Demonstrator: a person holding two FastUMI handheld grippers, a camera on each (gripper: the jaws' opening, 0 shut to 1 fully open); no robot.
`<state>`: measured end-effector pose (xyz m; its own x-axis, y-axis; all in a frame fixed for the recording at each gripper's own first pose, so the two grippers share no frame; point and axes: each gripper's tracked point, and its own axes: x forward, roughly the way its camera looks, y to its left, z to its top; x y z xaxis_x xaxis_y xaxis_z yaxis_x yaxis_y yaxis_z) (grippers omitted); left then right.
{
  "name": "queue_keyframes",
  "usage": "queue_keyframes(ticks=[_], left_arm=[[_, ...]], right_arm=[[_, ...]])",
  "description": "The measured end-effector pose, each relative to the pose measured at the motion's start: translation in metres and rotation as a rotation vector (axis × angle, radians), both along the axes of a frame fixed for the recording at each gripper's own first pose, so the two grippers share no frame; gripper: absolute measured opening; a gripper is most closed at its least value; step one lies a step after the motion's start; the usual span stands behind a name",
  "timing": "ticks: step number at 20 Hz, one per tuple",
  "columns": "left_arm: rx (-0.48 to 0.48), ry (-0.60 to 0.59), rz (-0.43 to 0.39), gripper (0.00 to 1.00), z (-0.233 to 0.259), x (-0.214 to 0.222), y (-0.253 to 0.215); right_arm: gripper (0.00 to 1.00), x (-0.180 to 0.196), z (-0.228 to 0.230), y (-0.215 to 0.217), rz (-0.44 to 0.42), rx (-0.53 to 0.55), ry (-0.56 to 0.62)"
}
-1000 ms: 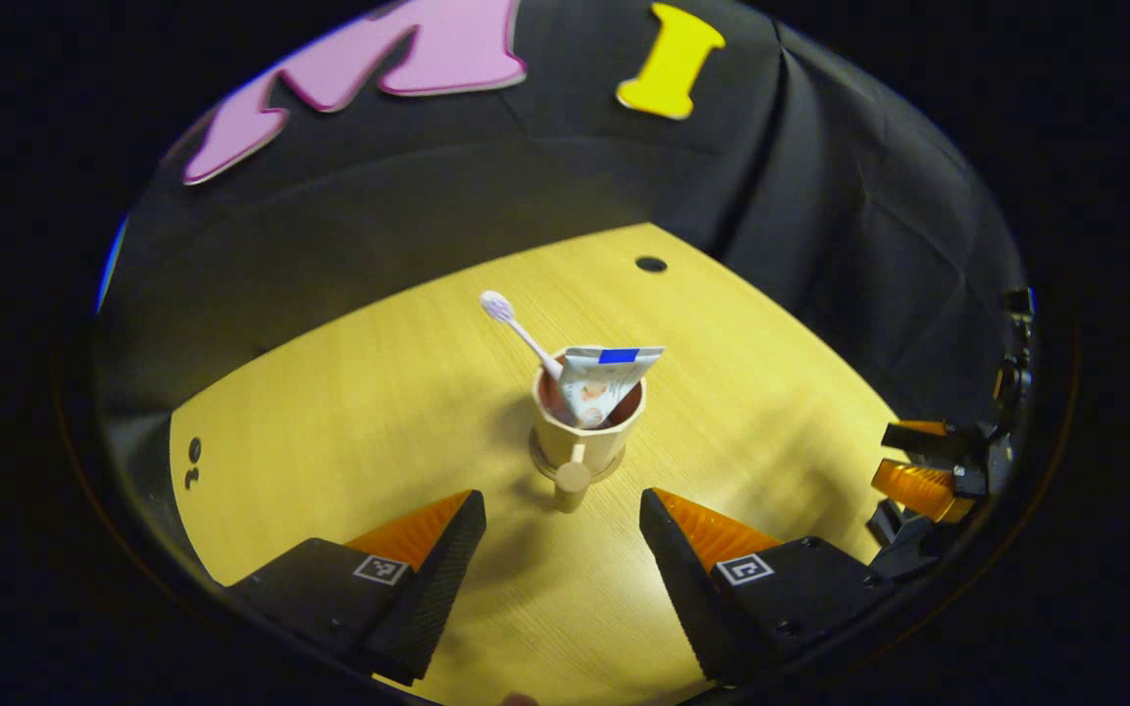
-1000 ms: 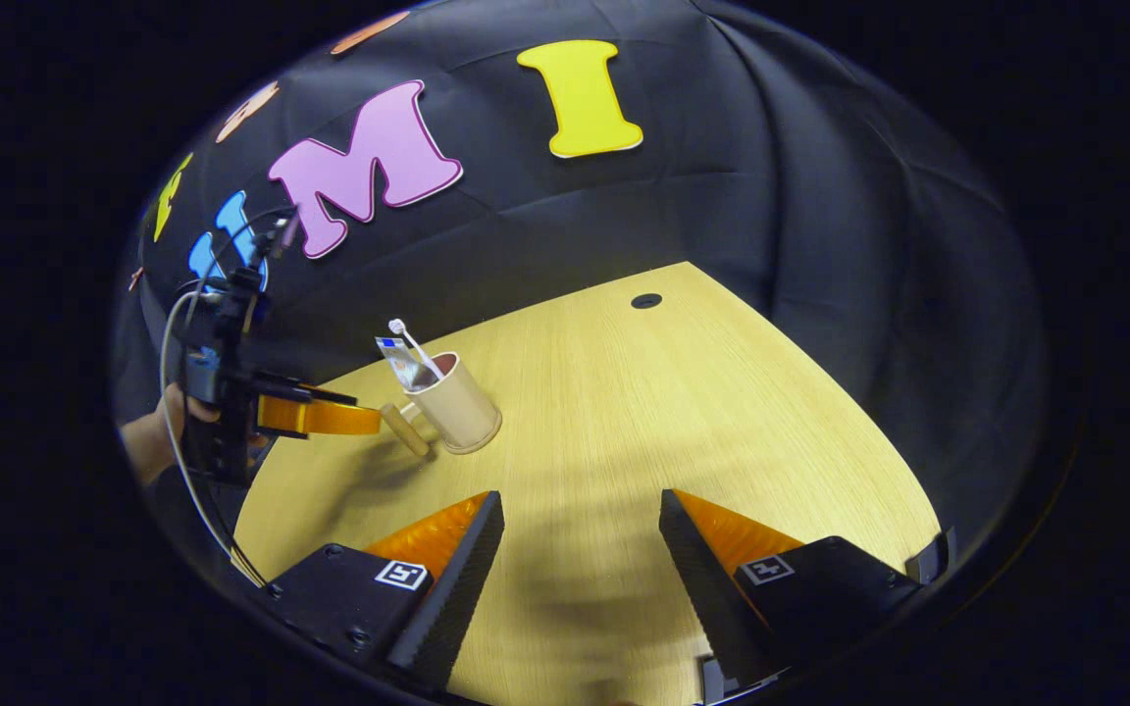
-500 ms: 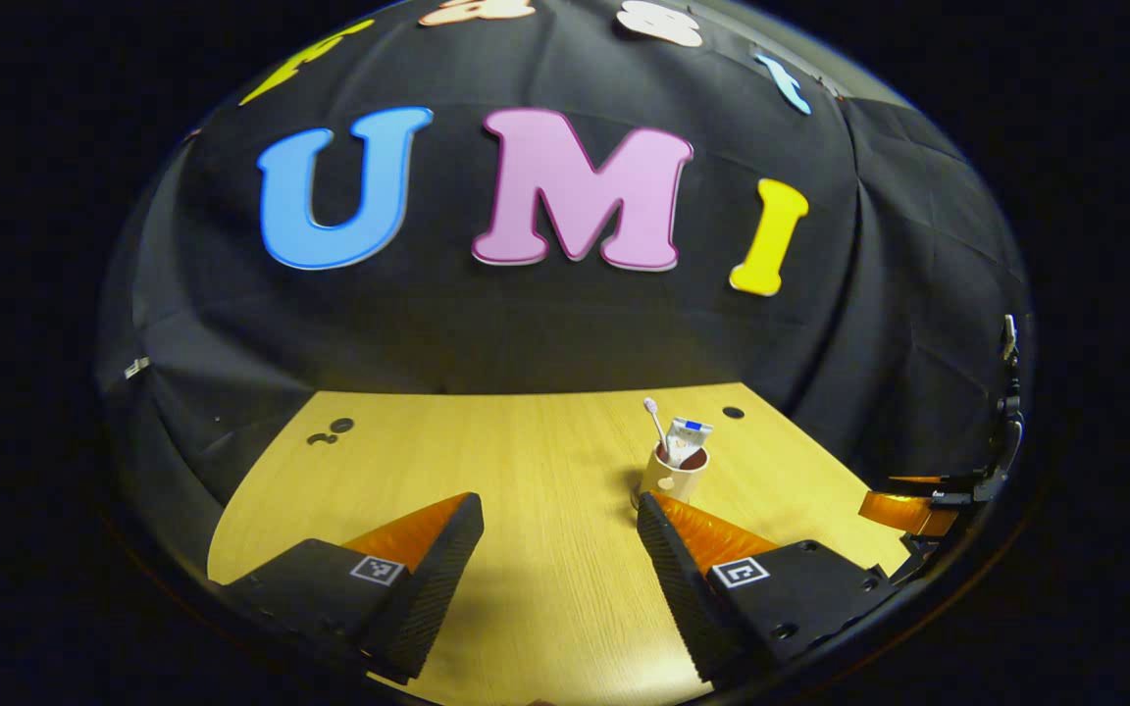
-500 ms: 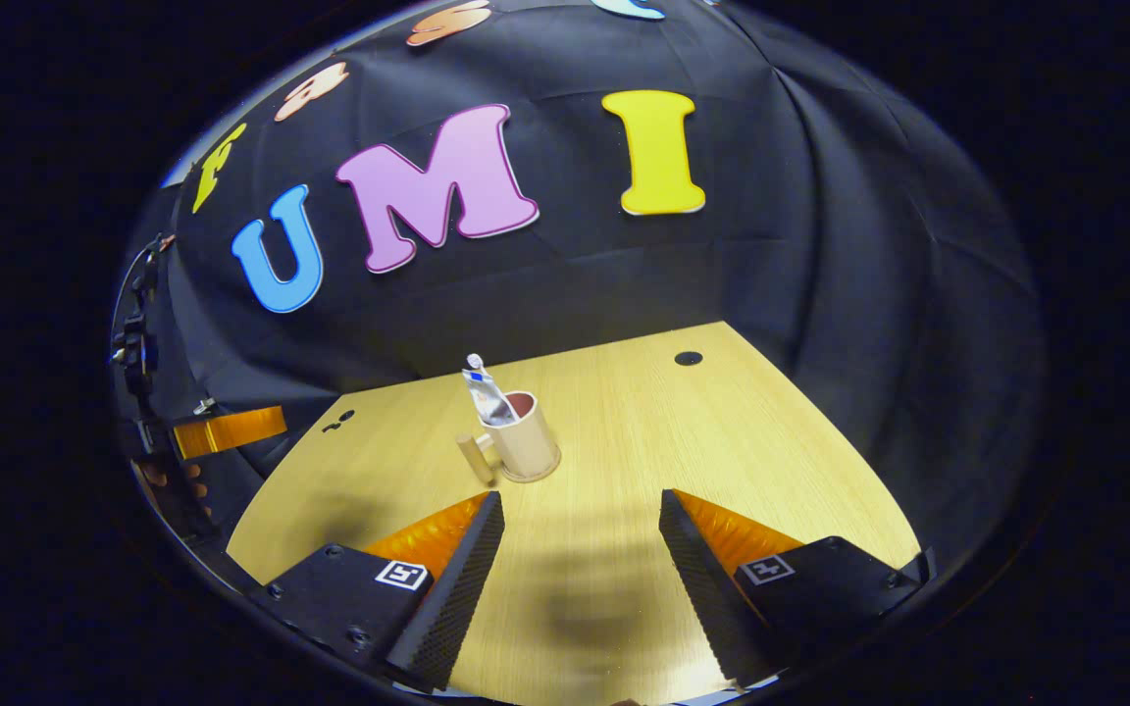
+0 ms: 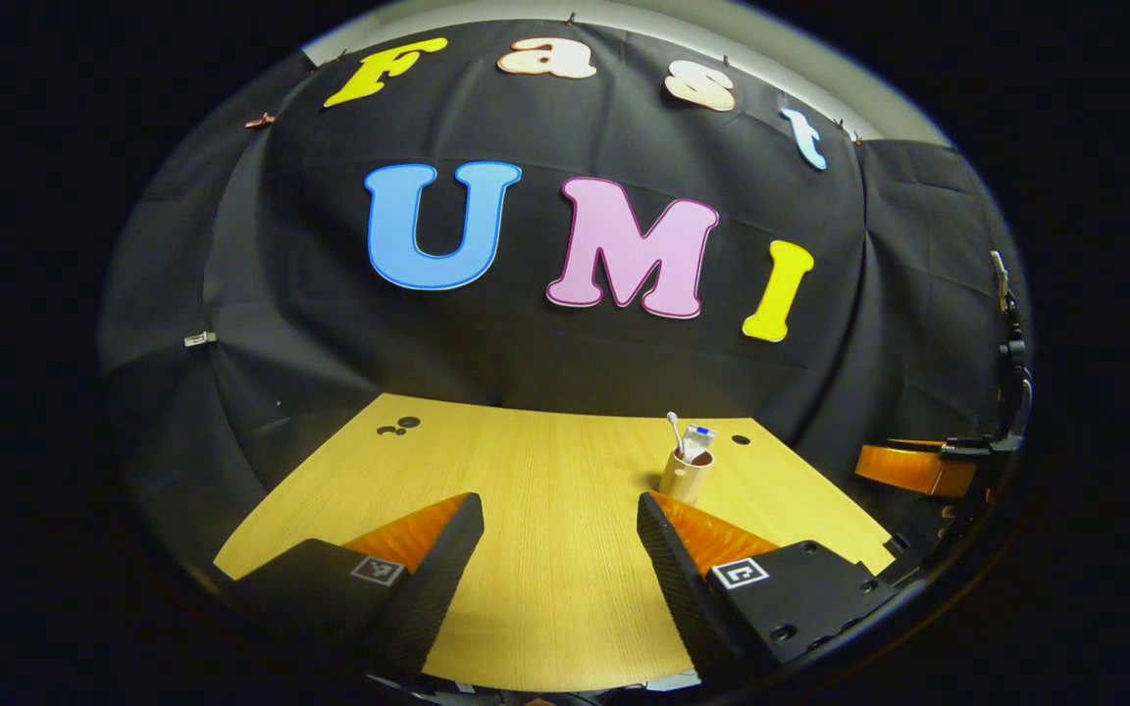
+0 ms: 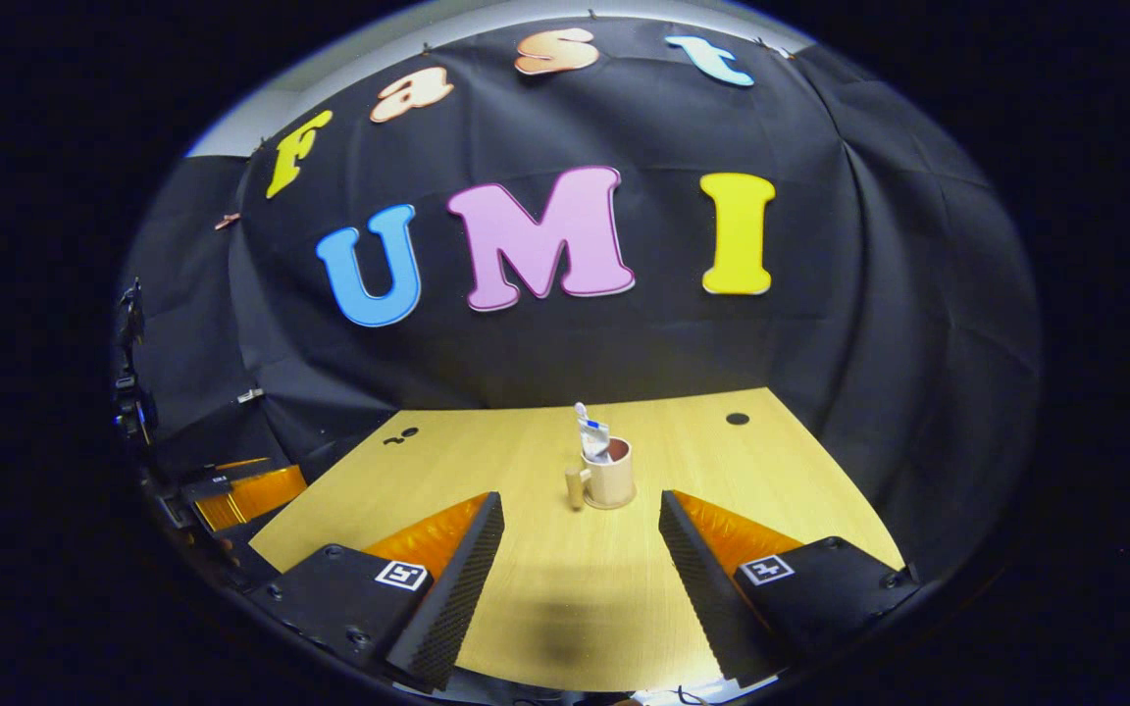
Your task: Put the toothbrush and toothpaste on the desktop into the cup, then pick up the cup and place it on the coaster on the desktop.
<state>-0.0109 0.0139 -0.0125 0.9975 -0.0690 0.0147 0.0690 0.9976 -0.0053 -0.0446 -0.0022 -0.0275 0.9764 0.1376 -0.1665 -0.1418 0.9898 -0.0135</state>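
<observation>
On worktop (image 6: 526,608): cup (image 6: 610,479) upright with toothbrush (image 6: 581,412) and toothpaste (image 6: 593,439) leaning inside, seemingly on coaster, base hard to make out; left gripper (image 5: 557,564) and right gripper (image 6: 578,564) spread wide, empty, well apart from cup; task looks finished

Left gripper (image 5: 559,549): jaws spread wide, holding nothing, level above the near edge of the desk | Right gripper (image 6: 580,549): jaws equally wide, holding nothing, poised over the near edge | Each gripper also appears at the far side edge of the other's view.
</observation>
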Motion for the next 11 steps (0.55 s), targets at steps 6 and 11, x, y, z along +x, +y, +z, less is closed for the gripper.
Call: queue_keyframes(ticks=[6,11], left_arm=[[0.042,-0.103,-0.073,0.97,0.013,-0.035,-0.017],[0.003,-0.063,-0.071,0.97,-0.009,-0.043,-0.023]], right_arm=[[0.98,-0.041,-0.011,0.023,-0.013,0.018,-0.036],[0.98,-0.054,-0.024,0.012,-0.064,0.02,-0.031]])
